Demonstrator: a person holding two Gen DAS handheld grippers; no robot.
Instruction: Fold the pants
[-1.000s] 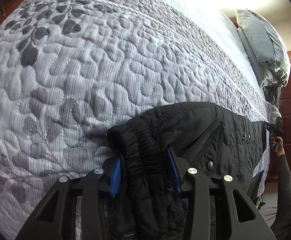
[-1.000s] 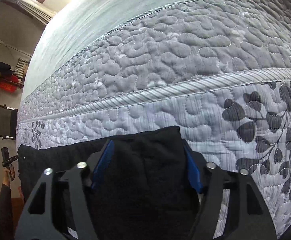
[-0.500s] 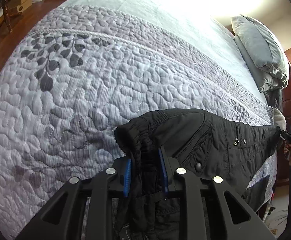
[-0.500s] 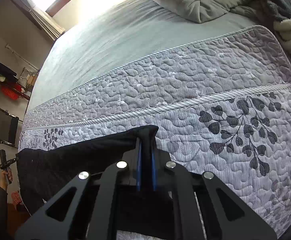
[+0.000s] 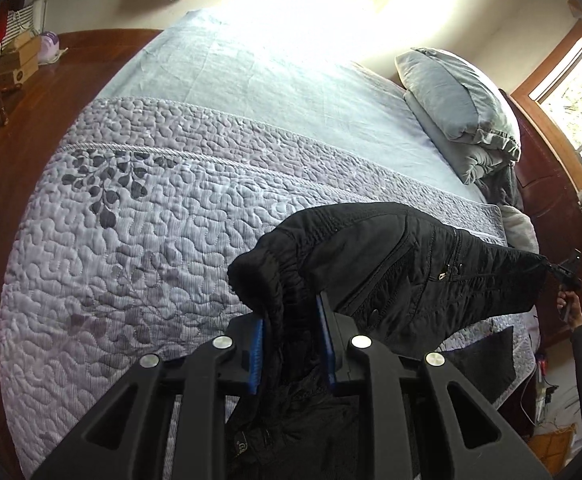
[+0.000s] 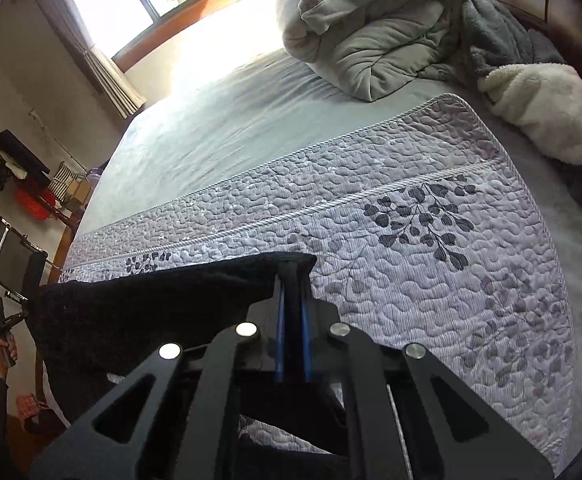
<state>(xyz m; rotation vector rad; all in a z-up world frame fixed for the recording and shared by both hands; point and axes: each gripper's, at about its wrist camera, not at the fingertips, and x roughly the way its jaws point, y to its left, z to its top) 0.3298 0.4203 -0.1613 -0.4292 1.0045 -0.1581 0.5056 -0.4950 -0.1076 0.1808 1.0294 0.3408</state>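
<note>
Black quilted pants (image 5: 403,264) hang stretched in the air above the quilted bedspread (image 5: 139,216). My left gripper (image 5: 291,320) is shut on the bunched elastic waistband, its blue pads pressing the fabric from both sides. My right gripper (image 6: 291,288) is shut on the hem end of the pants (image 6: 151,304), blue pads nearly together. The fabric spans between the two grippers. The right gripper shows small at the far end in the left wrist view (image 5: 569,274); the left gripper shows likewise in the right wrist view (image 6: 5,320).
A grey sheet (image 5: 271,64) covers the bed beyond the bedspread. Pillows (image 5: 459,108) and a bundled comforter (image 6: 371,28) lie at the head, with a white fleece blanket (image 6: 547,116). Wooden floor (image 5: 31,96) and a chair (image 6: 11,256) are beside the bed.
Both grippers closed on the pants and lifted them off the bedspread. The cameras rose and pulled back, so more of the bed and room shows.
</note>
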